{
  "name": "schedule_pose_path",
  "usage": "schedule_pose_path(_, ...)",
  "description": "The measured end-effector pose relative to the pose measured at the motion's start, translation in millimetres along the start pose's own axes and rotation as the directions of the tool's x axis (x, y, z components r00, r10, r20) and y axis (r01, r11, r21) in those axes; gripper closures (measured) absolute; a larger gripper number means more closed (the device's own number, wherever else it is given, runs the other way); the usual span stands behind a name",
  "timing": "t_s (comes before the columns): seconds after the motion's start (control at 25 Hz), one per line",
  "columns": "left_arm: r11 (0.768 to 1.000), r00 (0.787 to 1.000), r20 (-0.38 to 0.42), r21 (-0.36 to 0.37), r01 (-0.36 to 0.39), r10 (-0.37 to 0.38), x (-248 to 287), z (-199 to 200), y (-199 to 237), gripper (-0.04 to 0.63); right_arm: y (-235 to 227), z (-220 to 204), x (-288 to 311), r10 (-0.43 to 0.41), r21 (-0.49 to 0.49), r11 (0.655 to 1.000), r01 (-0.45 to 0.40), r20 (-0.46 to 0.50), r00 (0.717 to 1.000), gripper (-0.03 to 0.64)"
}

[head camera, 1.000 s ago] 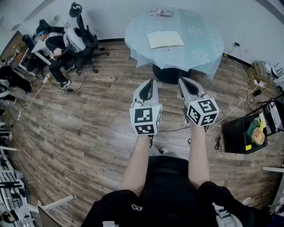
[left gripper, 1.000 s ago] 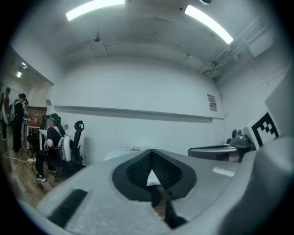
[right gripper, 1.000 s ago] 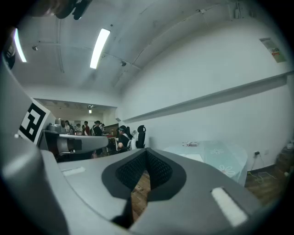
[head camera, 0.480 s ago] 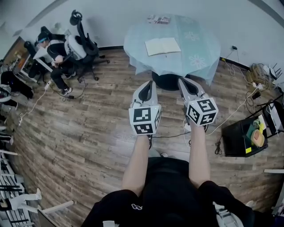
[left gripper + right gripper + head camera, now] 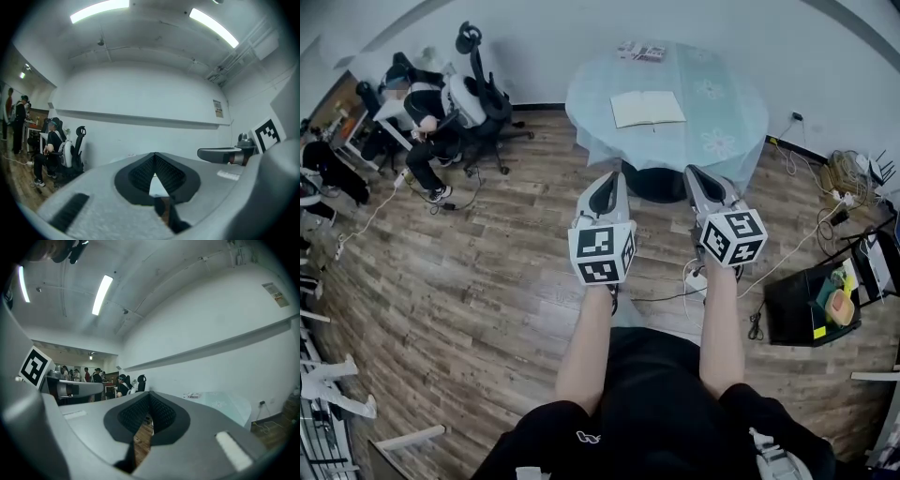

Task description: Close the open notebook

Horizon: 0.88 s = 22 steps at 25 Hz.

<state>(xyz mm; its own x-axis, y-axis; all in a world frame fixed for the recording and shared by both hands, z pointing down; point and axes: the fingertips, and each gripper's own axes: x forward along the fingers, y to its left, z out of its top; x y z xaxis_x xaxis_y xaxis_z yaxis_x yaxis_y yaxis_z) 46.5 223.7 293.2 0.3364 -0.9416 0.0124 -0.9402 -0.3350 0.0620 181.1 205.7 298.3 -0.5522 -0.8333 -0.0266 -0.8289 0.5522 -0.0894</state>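
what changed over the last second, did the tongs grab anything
Little. The head view has shifted slightly: the table with the open notebook sits a bit lower in the picture. Nothing was taken hold of or let go. The left tongs and right tongs stay shut and empty, side by side short of the table; the notebook is still open and untouched.

Round table [image 5: 727,117]: is standing far, wearing a pale blue cloth.
Seated person [image 5: 420,105]: is sitting far left beside a black office chair [image 5: 483,89].
Cables [image 5: 848,173]: are trailing at right.
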Motion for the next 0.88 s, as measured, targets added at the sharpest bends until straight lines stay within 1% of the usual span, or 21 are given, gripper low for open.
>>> schedule_pose_path(0.16, 1.000, 1.000, 0.002, 0.009, -0.011, 0.011, 12.5, -5.0, 13.5, 0.592, -12.7, 1.0, 22.1, 0.005, 0.000, 1.000, -0.005, 0.009, 1.000, 0.607)
schedule_pose_path(0.4, 0.998, 0.997, 0.043, -0.006, -0.056, 0.056, 43.2, 1.8, 59.1, 0.592, -16.3, 1.5, 73.3, 0.045, -0.031, 0.999, -0.044, 0.015, 0.999, 0.606)
schedule_pose_path(0.48, 0.999, 0.997, 0.049, -0.014, -0.053, 0.053, 64.7, 0.7, 70.8, 0.592, -25.3, 0.0, 94.7, 0.045, -0.044, 0.998, -0.044, 0.016, 0.999, 0.606)
schedule_pose_path(0.64, 0.999, 0.999, 0.040, -0.040, -0.031, 0.033, 119.7, -8.5, 88.3, 0.592, -58.7, -9.7, 138.8, 0.017, -0.044, 0.999, -0.017, -0.002, 1.000, 0.606)
schedule_pose_path(0.88, 0.999, 1.000, -0.024, -0.053, -0.011, 0.010, 212.7, -24.4, 125.2, 0.592, -107.7, -30.0, 219.7, -0.011, -0.014, 1.000, 0.010, -0.039, 0.999, 0.606)
